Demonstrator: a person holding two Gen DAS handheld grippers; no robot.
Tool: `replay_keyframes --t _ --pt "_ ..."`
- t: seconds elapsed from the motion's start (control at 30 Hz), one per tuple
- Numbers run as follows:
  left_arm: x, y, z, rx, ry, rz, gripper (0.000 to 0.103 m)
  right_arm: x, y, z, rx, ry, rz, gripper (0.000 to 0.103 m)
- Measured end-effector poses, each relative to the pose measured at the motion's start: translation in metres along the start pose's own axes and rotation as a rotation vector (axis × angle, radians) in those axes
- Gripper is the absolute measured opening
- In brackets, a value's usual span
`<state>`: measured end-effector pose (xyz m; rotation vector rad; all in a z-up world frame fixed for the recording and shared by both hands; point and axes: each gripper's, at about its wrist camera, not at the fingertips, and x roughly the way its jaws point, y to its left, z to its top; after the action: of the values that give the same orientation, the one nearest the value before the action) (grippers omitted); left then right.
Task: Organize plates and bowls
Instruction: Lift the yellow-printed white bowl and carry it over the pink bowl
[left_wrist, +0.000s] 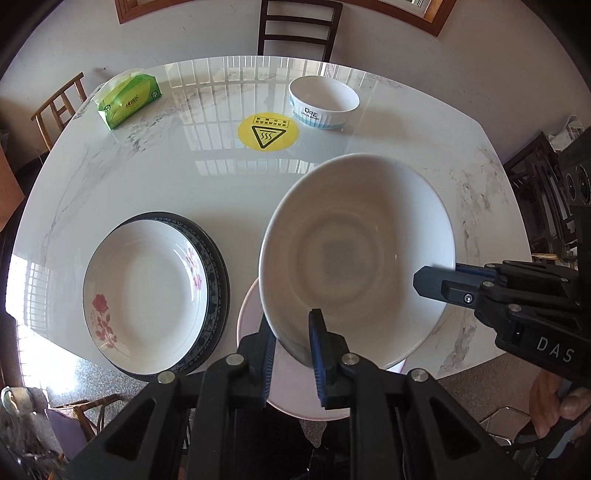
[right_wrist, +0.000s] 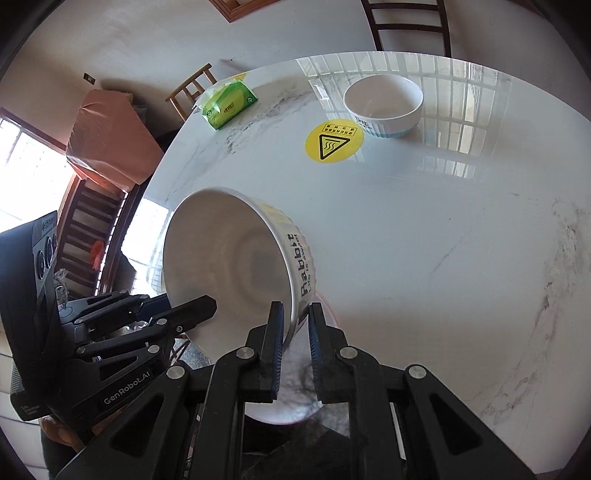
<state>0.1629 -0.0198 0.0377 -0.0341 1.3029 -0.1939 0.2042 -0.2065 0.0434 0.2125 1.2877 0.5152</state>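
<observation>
Marble tabletop (left_wrist: 155, 177): carries all items. Large white bowl (left_wrist: 354, 251), marked "Rabbit", is held tilted above the tabletop, over a pale plate (left_wrist: 251, 317) at the near edge. Your left tongs (left_wrist: 291, 354) are clamped on its near rim; your right tongs (right_wrist: 295, 332) are clamped on its side wall. Stacked plates (left_wrist: 147, 295), rose one on top, lie left of it. "Dog" bowl (left_wrist: 325, 101) sits at far side, by yellow sticker (left_wrist: 267, 131). Green tissue pack (left_wrist: 129, 99) far left.
</observation>
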Motion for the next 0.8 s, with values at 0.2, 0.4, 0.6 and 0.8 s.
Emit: replay_keyframes --t 0.2,0.4,0.6,0.8 --pt "0.011 -0.002 -0.023 0.002 0.03 -0.008 0.018 0.007 0.004 -0.027 -0.004 0.021 -0.014 0.014" --pt "0.024 0.001 -0.037 -0.002 0.058 -0.015 0.018 0.017 0.004 -0.043 -0.003 0.048 -0.033 0.014" --pt "0.026 0.002 -0.042 0.007 0.055 -0.002 0.018 0.027 0.002 -0.053 0.006 0.07 -0.033 0.014" --pt "0.027 0.001 -0.044 0.016 0.049 0.016 0.018 0.034 0.002 -0.057 0.011 0.085 -0.032 0.014"
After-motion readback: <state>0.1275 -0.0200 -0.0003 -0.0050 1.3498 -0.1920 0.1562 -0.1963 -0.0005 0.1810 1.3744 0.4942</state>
